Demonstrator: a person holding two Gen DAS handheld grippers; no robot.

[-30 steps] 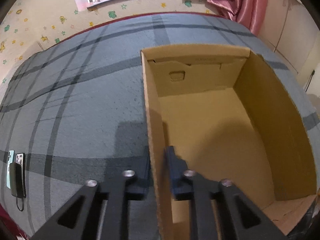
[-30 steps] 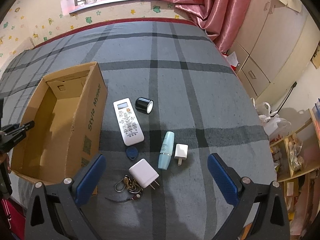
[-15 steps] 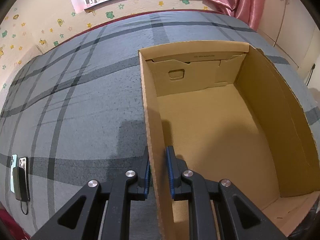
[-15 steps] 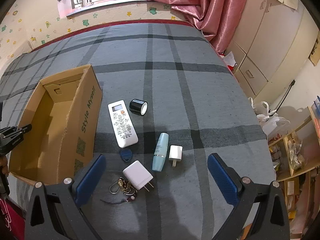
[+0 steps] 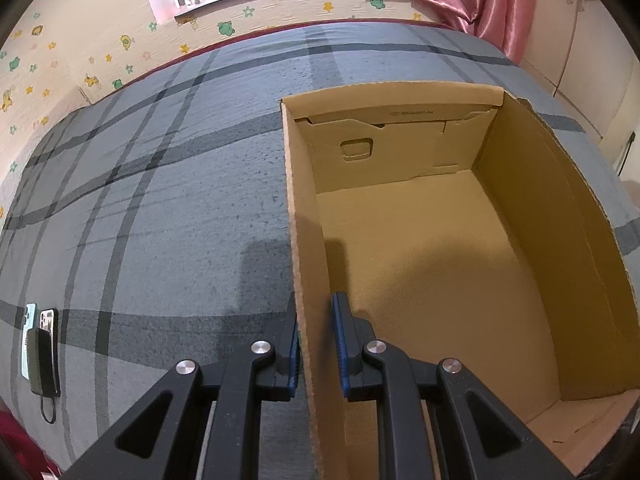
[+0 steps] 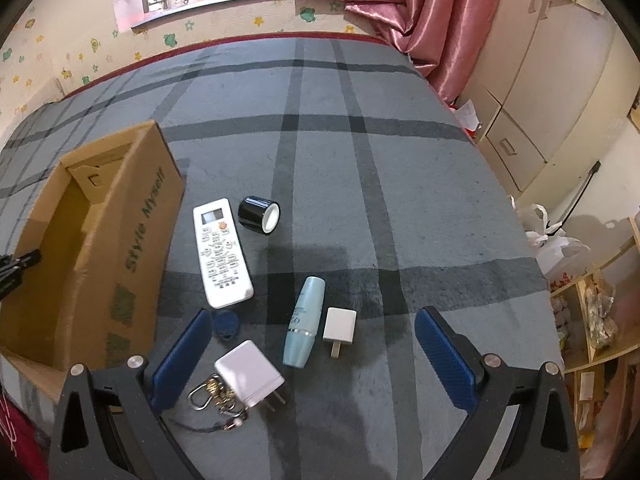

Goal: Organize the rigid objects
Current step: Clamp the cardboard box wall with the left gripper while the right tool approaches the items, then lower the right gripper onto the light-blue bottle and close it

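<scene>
An empty cardboard box (image 5: pixel 440 248) lies on the grey plaid bed; it also shows in the right wrist view (image 6: pixel 132 232). My left gripper (image 5: pixel 316 344) is shut on the box's left wall, one finger outside, one inside. My right gripper (image 6: pixel 316 356) is open above a group of objects: a white remote (image 6: pixel 222 252), a black tape roll (image 6: pixel 258 214), a light-blue tube (image 6: pixel 304 316), a small white plug (image 6: pixel 339 328), a larger white charger (image 6: pixel 250 374), a blue key fob (image 6: pixel 226 324) and a keyring (image 6: pixel 212 396).
Two phones with a dark power bank (image 5: pixel 40 348) lie at the bed's left edge. Pink curtain (image 6: pixel 404 12) and cupboards (image 6: pixel 532 92) stand to the right. Plastic bags (image 6: pixel 556 240) and shelves (image 6: pixel 596 320) are beside the bed.
My left gripper has closed onto the box's left wall. My right gripper has come down closer over the objects, still open.
</scene>
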